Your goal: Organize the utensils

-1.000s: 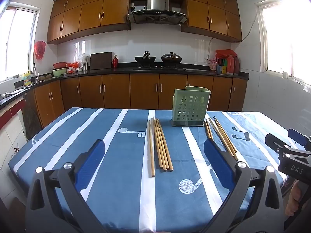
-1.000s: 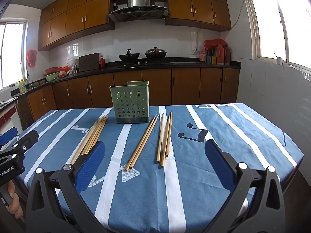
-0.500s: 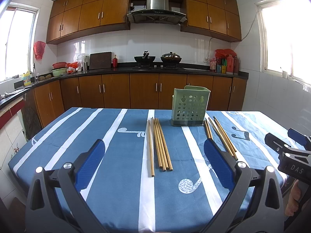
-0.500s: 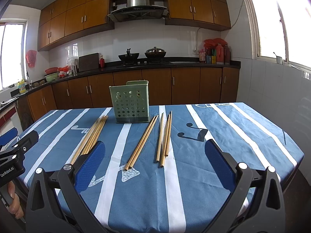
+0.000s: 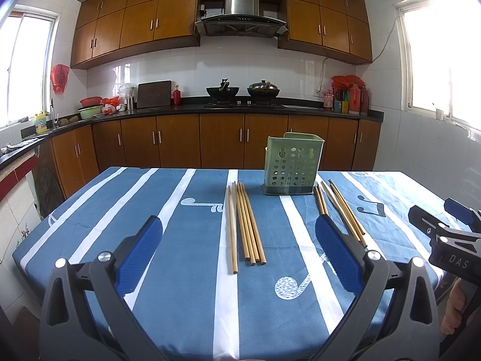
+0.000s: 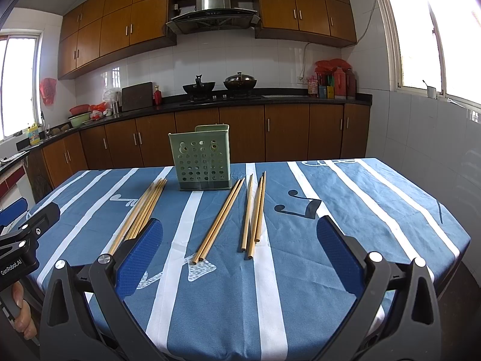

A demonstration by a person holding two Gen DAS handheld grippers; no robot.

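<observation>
A green perforated utensil holder (image 5: 293, 165) stands upright at the far middle of the table; it also shows in the right wrist view (image 6: 202, 162). Two groups of wooden chopsticks lie flat on the blue striped cloth: a left group (image 5: 246, 225) (image 6: 141, 210) and a right group (image 5: 339, 207) (image 6: 237, 216). My left gripper (image 5: 237, 252) is open and empty, above the near table edge short of the left group. My right gripper (image 6: 239, 252) is open and empty, short of the right group.
The table (image 5: 120, 210) carries a blue cloth with white stripes and note prints. Brown kitchen cabinets (image 5: 222, 138) and a black counter with pots stand behind it. A white tiled wall (image 6: 421, 138) lies to the right.
</observation>
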